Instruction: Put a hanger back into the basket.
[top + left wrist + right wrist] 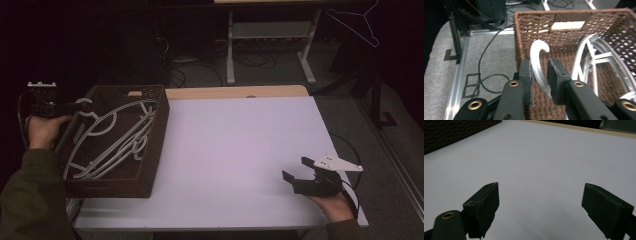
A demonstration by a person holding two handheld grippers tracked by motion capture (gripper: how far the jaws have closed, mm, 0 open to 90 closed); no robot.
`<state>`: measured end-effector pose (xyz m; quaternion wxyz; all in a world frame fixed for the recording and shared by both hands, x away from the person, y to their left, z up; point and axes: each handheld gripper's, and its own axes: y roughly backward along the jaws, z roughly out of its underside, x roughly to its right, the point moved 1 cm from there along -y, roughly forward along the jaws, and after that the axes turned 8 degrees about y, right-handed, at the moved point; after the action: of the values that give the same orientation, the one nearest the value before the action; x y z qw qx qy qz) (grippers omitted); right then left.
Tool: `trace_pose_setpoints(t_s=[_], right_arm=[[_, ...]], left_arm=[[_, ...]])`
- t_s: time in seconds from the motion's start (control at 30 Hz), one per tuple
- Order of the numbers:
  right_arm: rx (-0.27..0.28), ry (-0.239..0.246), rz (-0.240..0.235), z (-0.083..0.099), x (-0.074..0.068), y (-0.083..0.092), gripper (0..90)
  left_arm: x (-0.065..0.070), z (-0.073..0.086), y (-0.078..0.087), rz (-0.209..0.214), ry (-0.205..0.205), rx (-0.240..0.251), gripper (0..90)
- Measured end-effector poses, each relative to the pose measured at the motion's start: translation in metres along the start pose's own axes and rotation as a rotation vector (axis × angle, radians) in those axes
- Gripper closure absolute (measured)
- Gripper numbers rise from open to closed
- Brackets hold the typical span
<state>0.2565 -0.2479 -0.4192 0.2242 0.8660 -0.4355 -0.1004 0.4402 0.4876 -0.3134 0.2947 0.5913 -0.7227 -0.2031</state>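
- Basket (150,145) of dark woven fibre at the table's (240,150) left edge, stretching from near its back edge toward its front left corner; holds a loose stack of white plastic hangers (112,142).
- Topmost hanger's hook (539,67) raised above the basket's far left corner, pinched between the left gripper's (539,77) pads; jaws drawn in around the hook's curved stem, so clamped on it rather than merely straddling it.
- Grip on the hook likely chosen because it stands clear of the tangle, giving a free handle for lifting one hanger out without dragging the rest.
- Left gripper (75,106) reaching in level from outside the basket's left wall.
- Right gripper (294,176) near the table's front right corner, jaws spread wide with nothing between them, above bare tabletop; probably parked there to take the hanger once lifted across.
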Motion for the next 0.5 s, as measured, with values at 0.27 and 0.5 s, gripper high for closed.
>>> trace_pose_setpoints(t_s=[0.27,0.5], right_arm=[[0.007,0.001,-0.005,-0.001,0.000,0.002,13.8],[0.012,0.001,-0.007,-0.001,0.001,0.003,13.8]], left_arm=[[0.014,-0.004,0.013,0.038,-0.021,0.019,77.5],[0.031,-0.005,0.023,0.067,-0.051,0.037,80.1]])
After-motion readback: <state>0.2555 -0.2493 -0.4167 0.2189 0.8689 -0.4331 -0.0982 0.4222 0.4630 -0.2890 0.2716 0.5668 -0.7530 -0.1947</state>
